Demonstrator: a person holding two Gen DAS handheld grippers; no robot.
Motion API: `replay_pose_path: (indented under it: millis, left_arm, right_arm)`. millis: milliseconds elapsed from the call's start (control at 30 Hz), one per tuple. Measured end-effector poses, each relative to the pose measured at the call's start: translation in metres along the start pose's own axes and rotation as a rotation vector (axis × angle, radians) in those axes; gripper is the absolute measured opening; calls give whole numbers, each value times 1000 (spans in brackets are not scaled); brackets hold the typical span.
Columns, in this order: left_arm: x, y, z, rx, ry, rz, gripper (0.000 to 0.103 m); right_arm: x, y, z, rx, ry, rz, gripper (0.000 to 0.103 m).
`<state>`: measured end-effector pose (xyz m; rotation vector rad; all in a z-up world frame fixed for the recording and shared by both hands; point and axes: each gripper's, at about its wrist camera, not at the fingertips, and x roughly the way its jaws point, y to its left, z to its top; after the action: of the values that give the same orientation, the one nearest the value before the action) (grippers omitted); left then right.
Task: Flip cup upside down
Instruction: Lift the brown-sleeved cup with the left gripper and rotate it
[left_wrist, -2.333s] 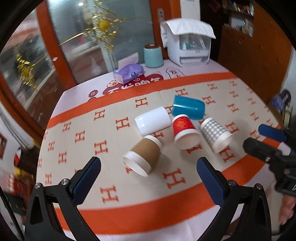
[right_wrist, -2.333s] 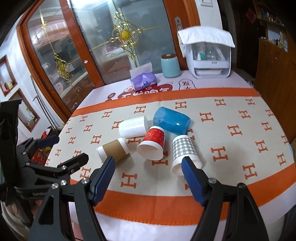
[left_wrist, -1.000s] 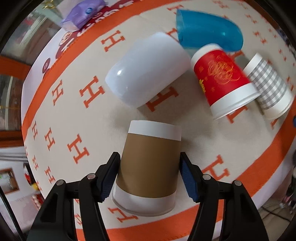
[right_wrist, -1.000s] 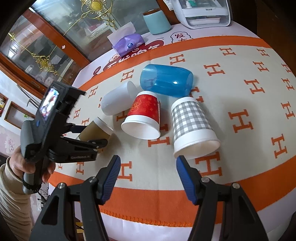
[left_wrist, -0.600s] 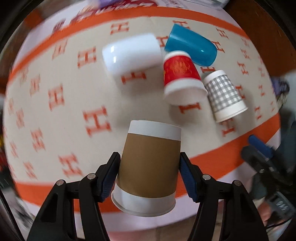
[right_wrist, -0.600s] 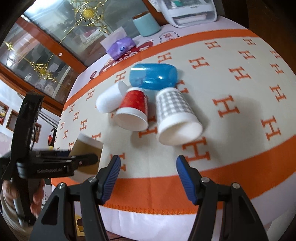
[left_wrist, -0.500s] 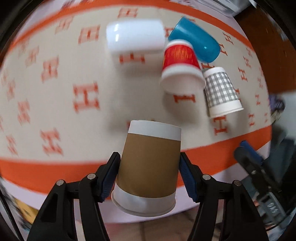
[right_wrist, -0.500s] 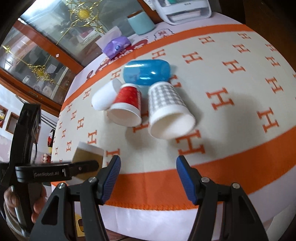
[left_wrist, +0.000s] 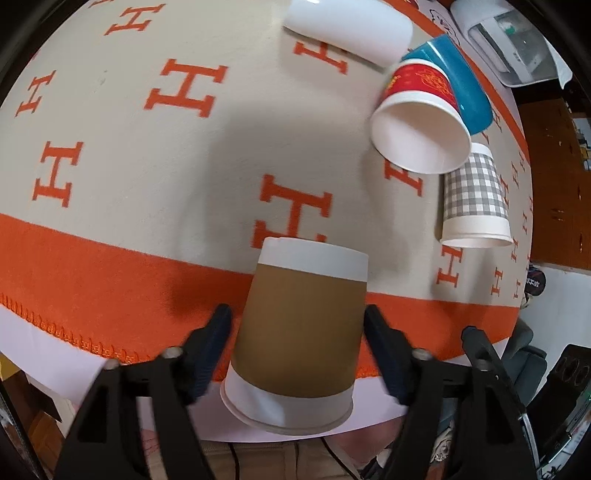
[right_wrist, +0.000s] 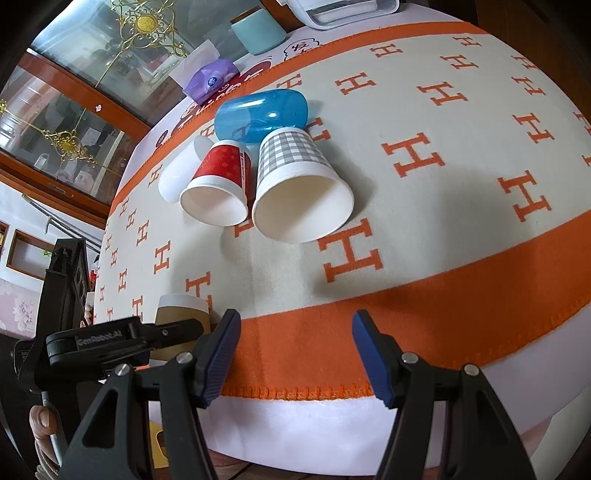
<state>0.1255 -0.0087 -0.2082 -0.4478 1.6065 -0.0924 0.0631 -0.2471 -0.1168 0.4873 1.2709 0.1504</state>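
Brown cup (left_wrist: 299, 332) sits pinched between the fingers of my left hand-held gripper (left_wrist: 297, 343), wide mouth toward the camera and narrow white-banded base pointing away, over the orange border at the near edge of the surface (left_wrist: 110, 147). From my right wrist view I see it at the near left edge, above the cloth. My right hand-held gripper (right_wrist: 295, 350) hangs spread with nothing between its fingers, over the near edge. Farther in, toward the middle of the surface, a red cup (right_wrist: 218, 184), a checked cup (right_wrist: 295, 184), a blue cup (right_wrist: 262, 114) and a white cup (right_wrist: 177, 173) lie on their sides, bunched together.
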Motion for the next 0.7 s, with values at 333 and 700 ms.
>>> replay_pose_path:
  millis: [333, 700]
  left_arm:
    - [-19, -8, 1, 85, -59, 5, 86]
    - [-64, -4, -20, 278, -180, 62, 86]
  right_arm:
    - [9, 9, -7, -21, 43, 32, 63]
    - [13, 29, -9, -56, 96, 82, 63]
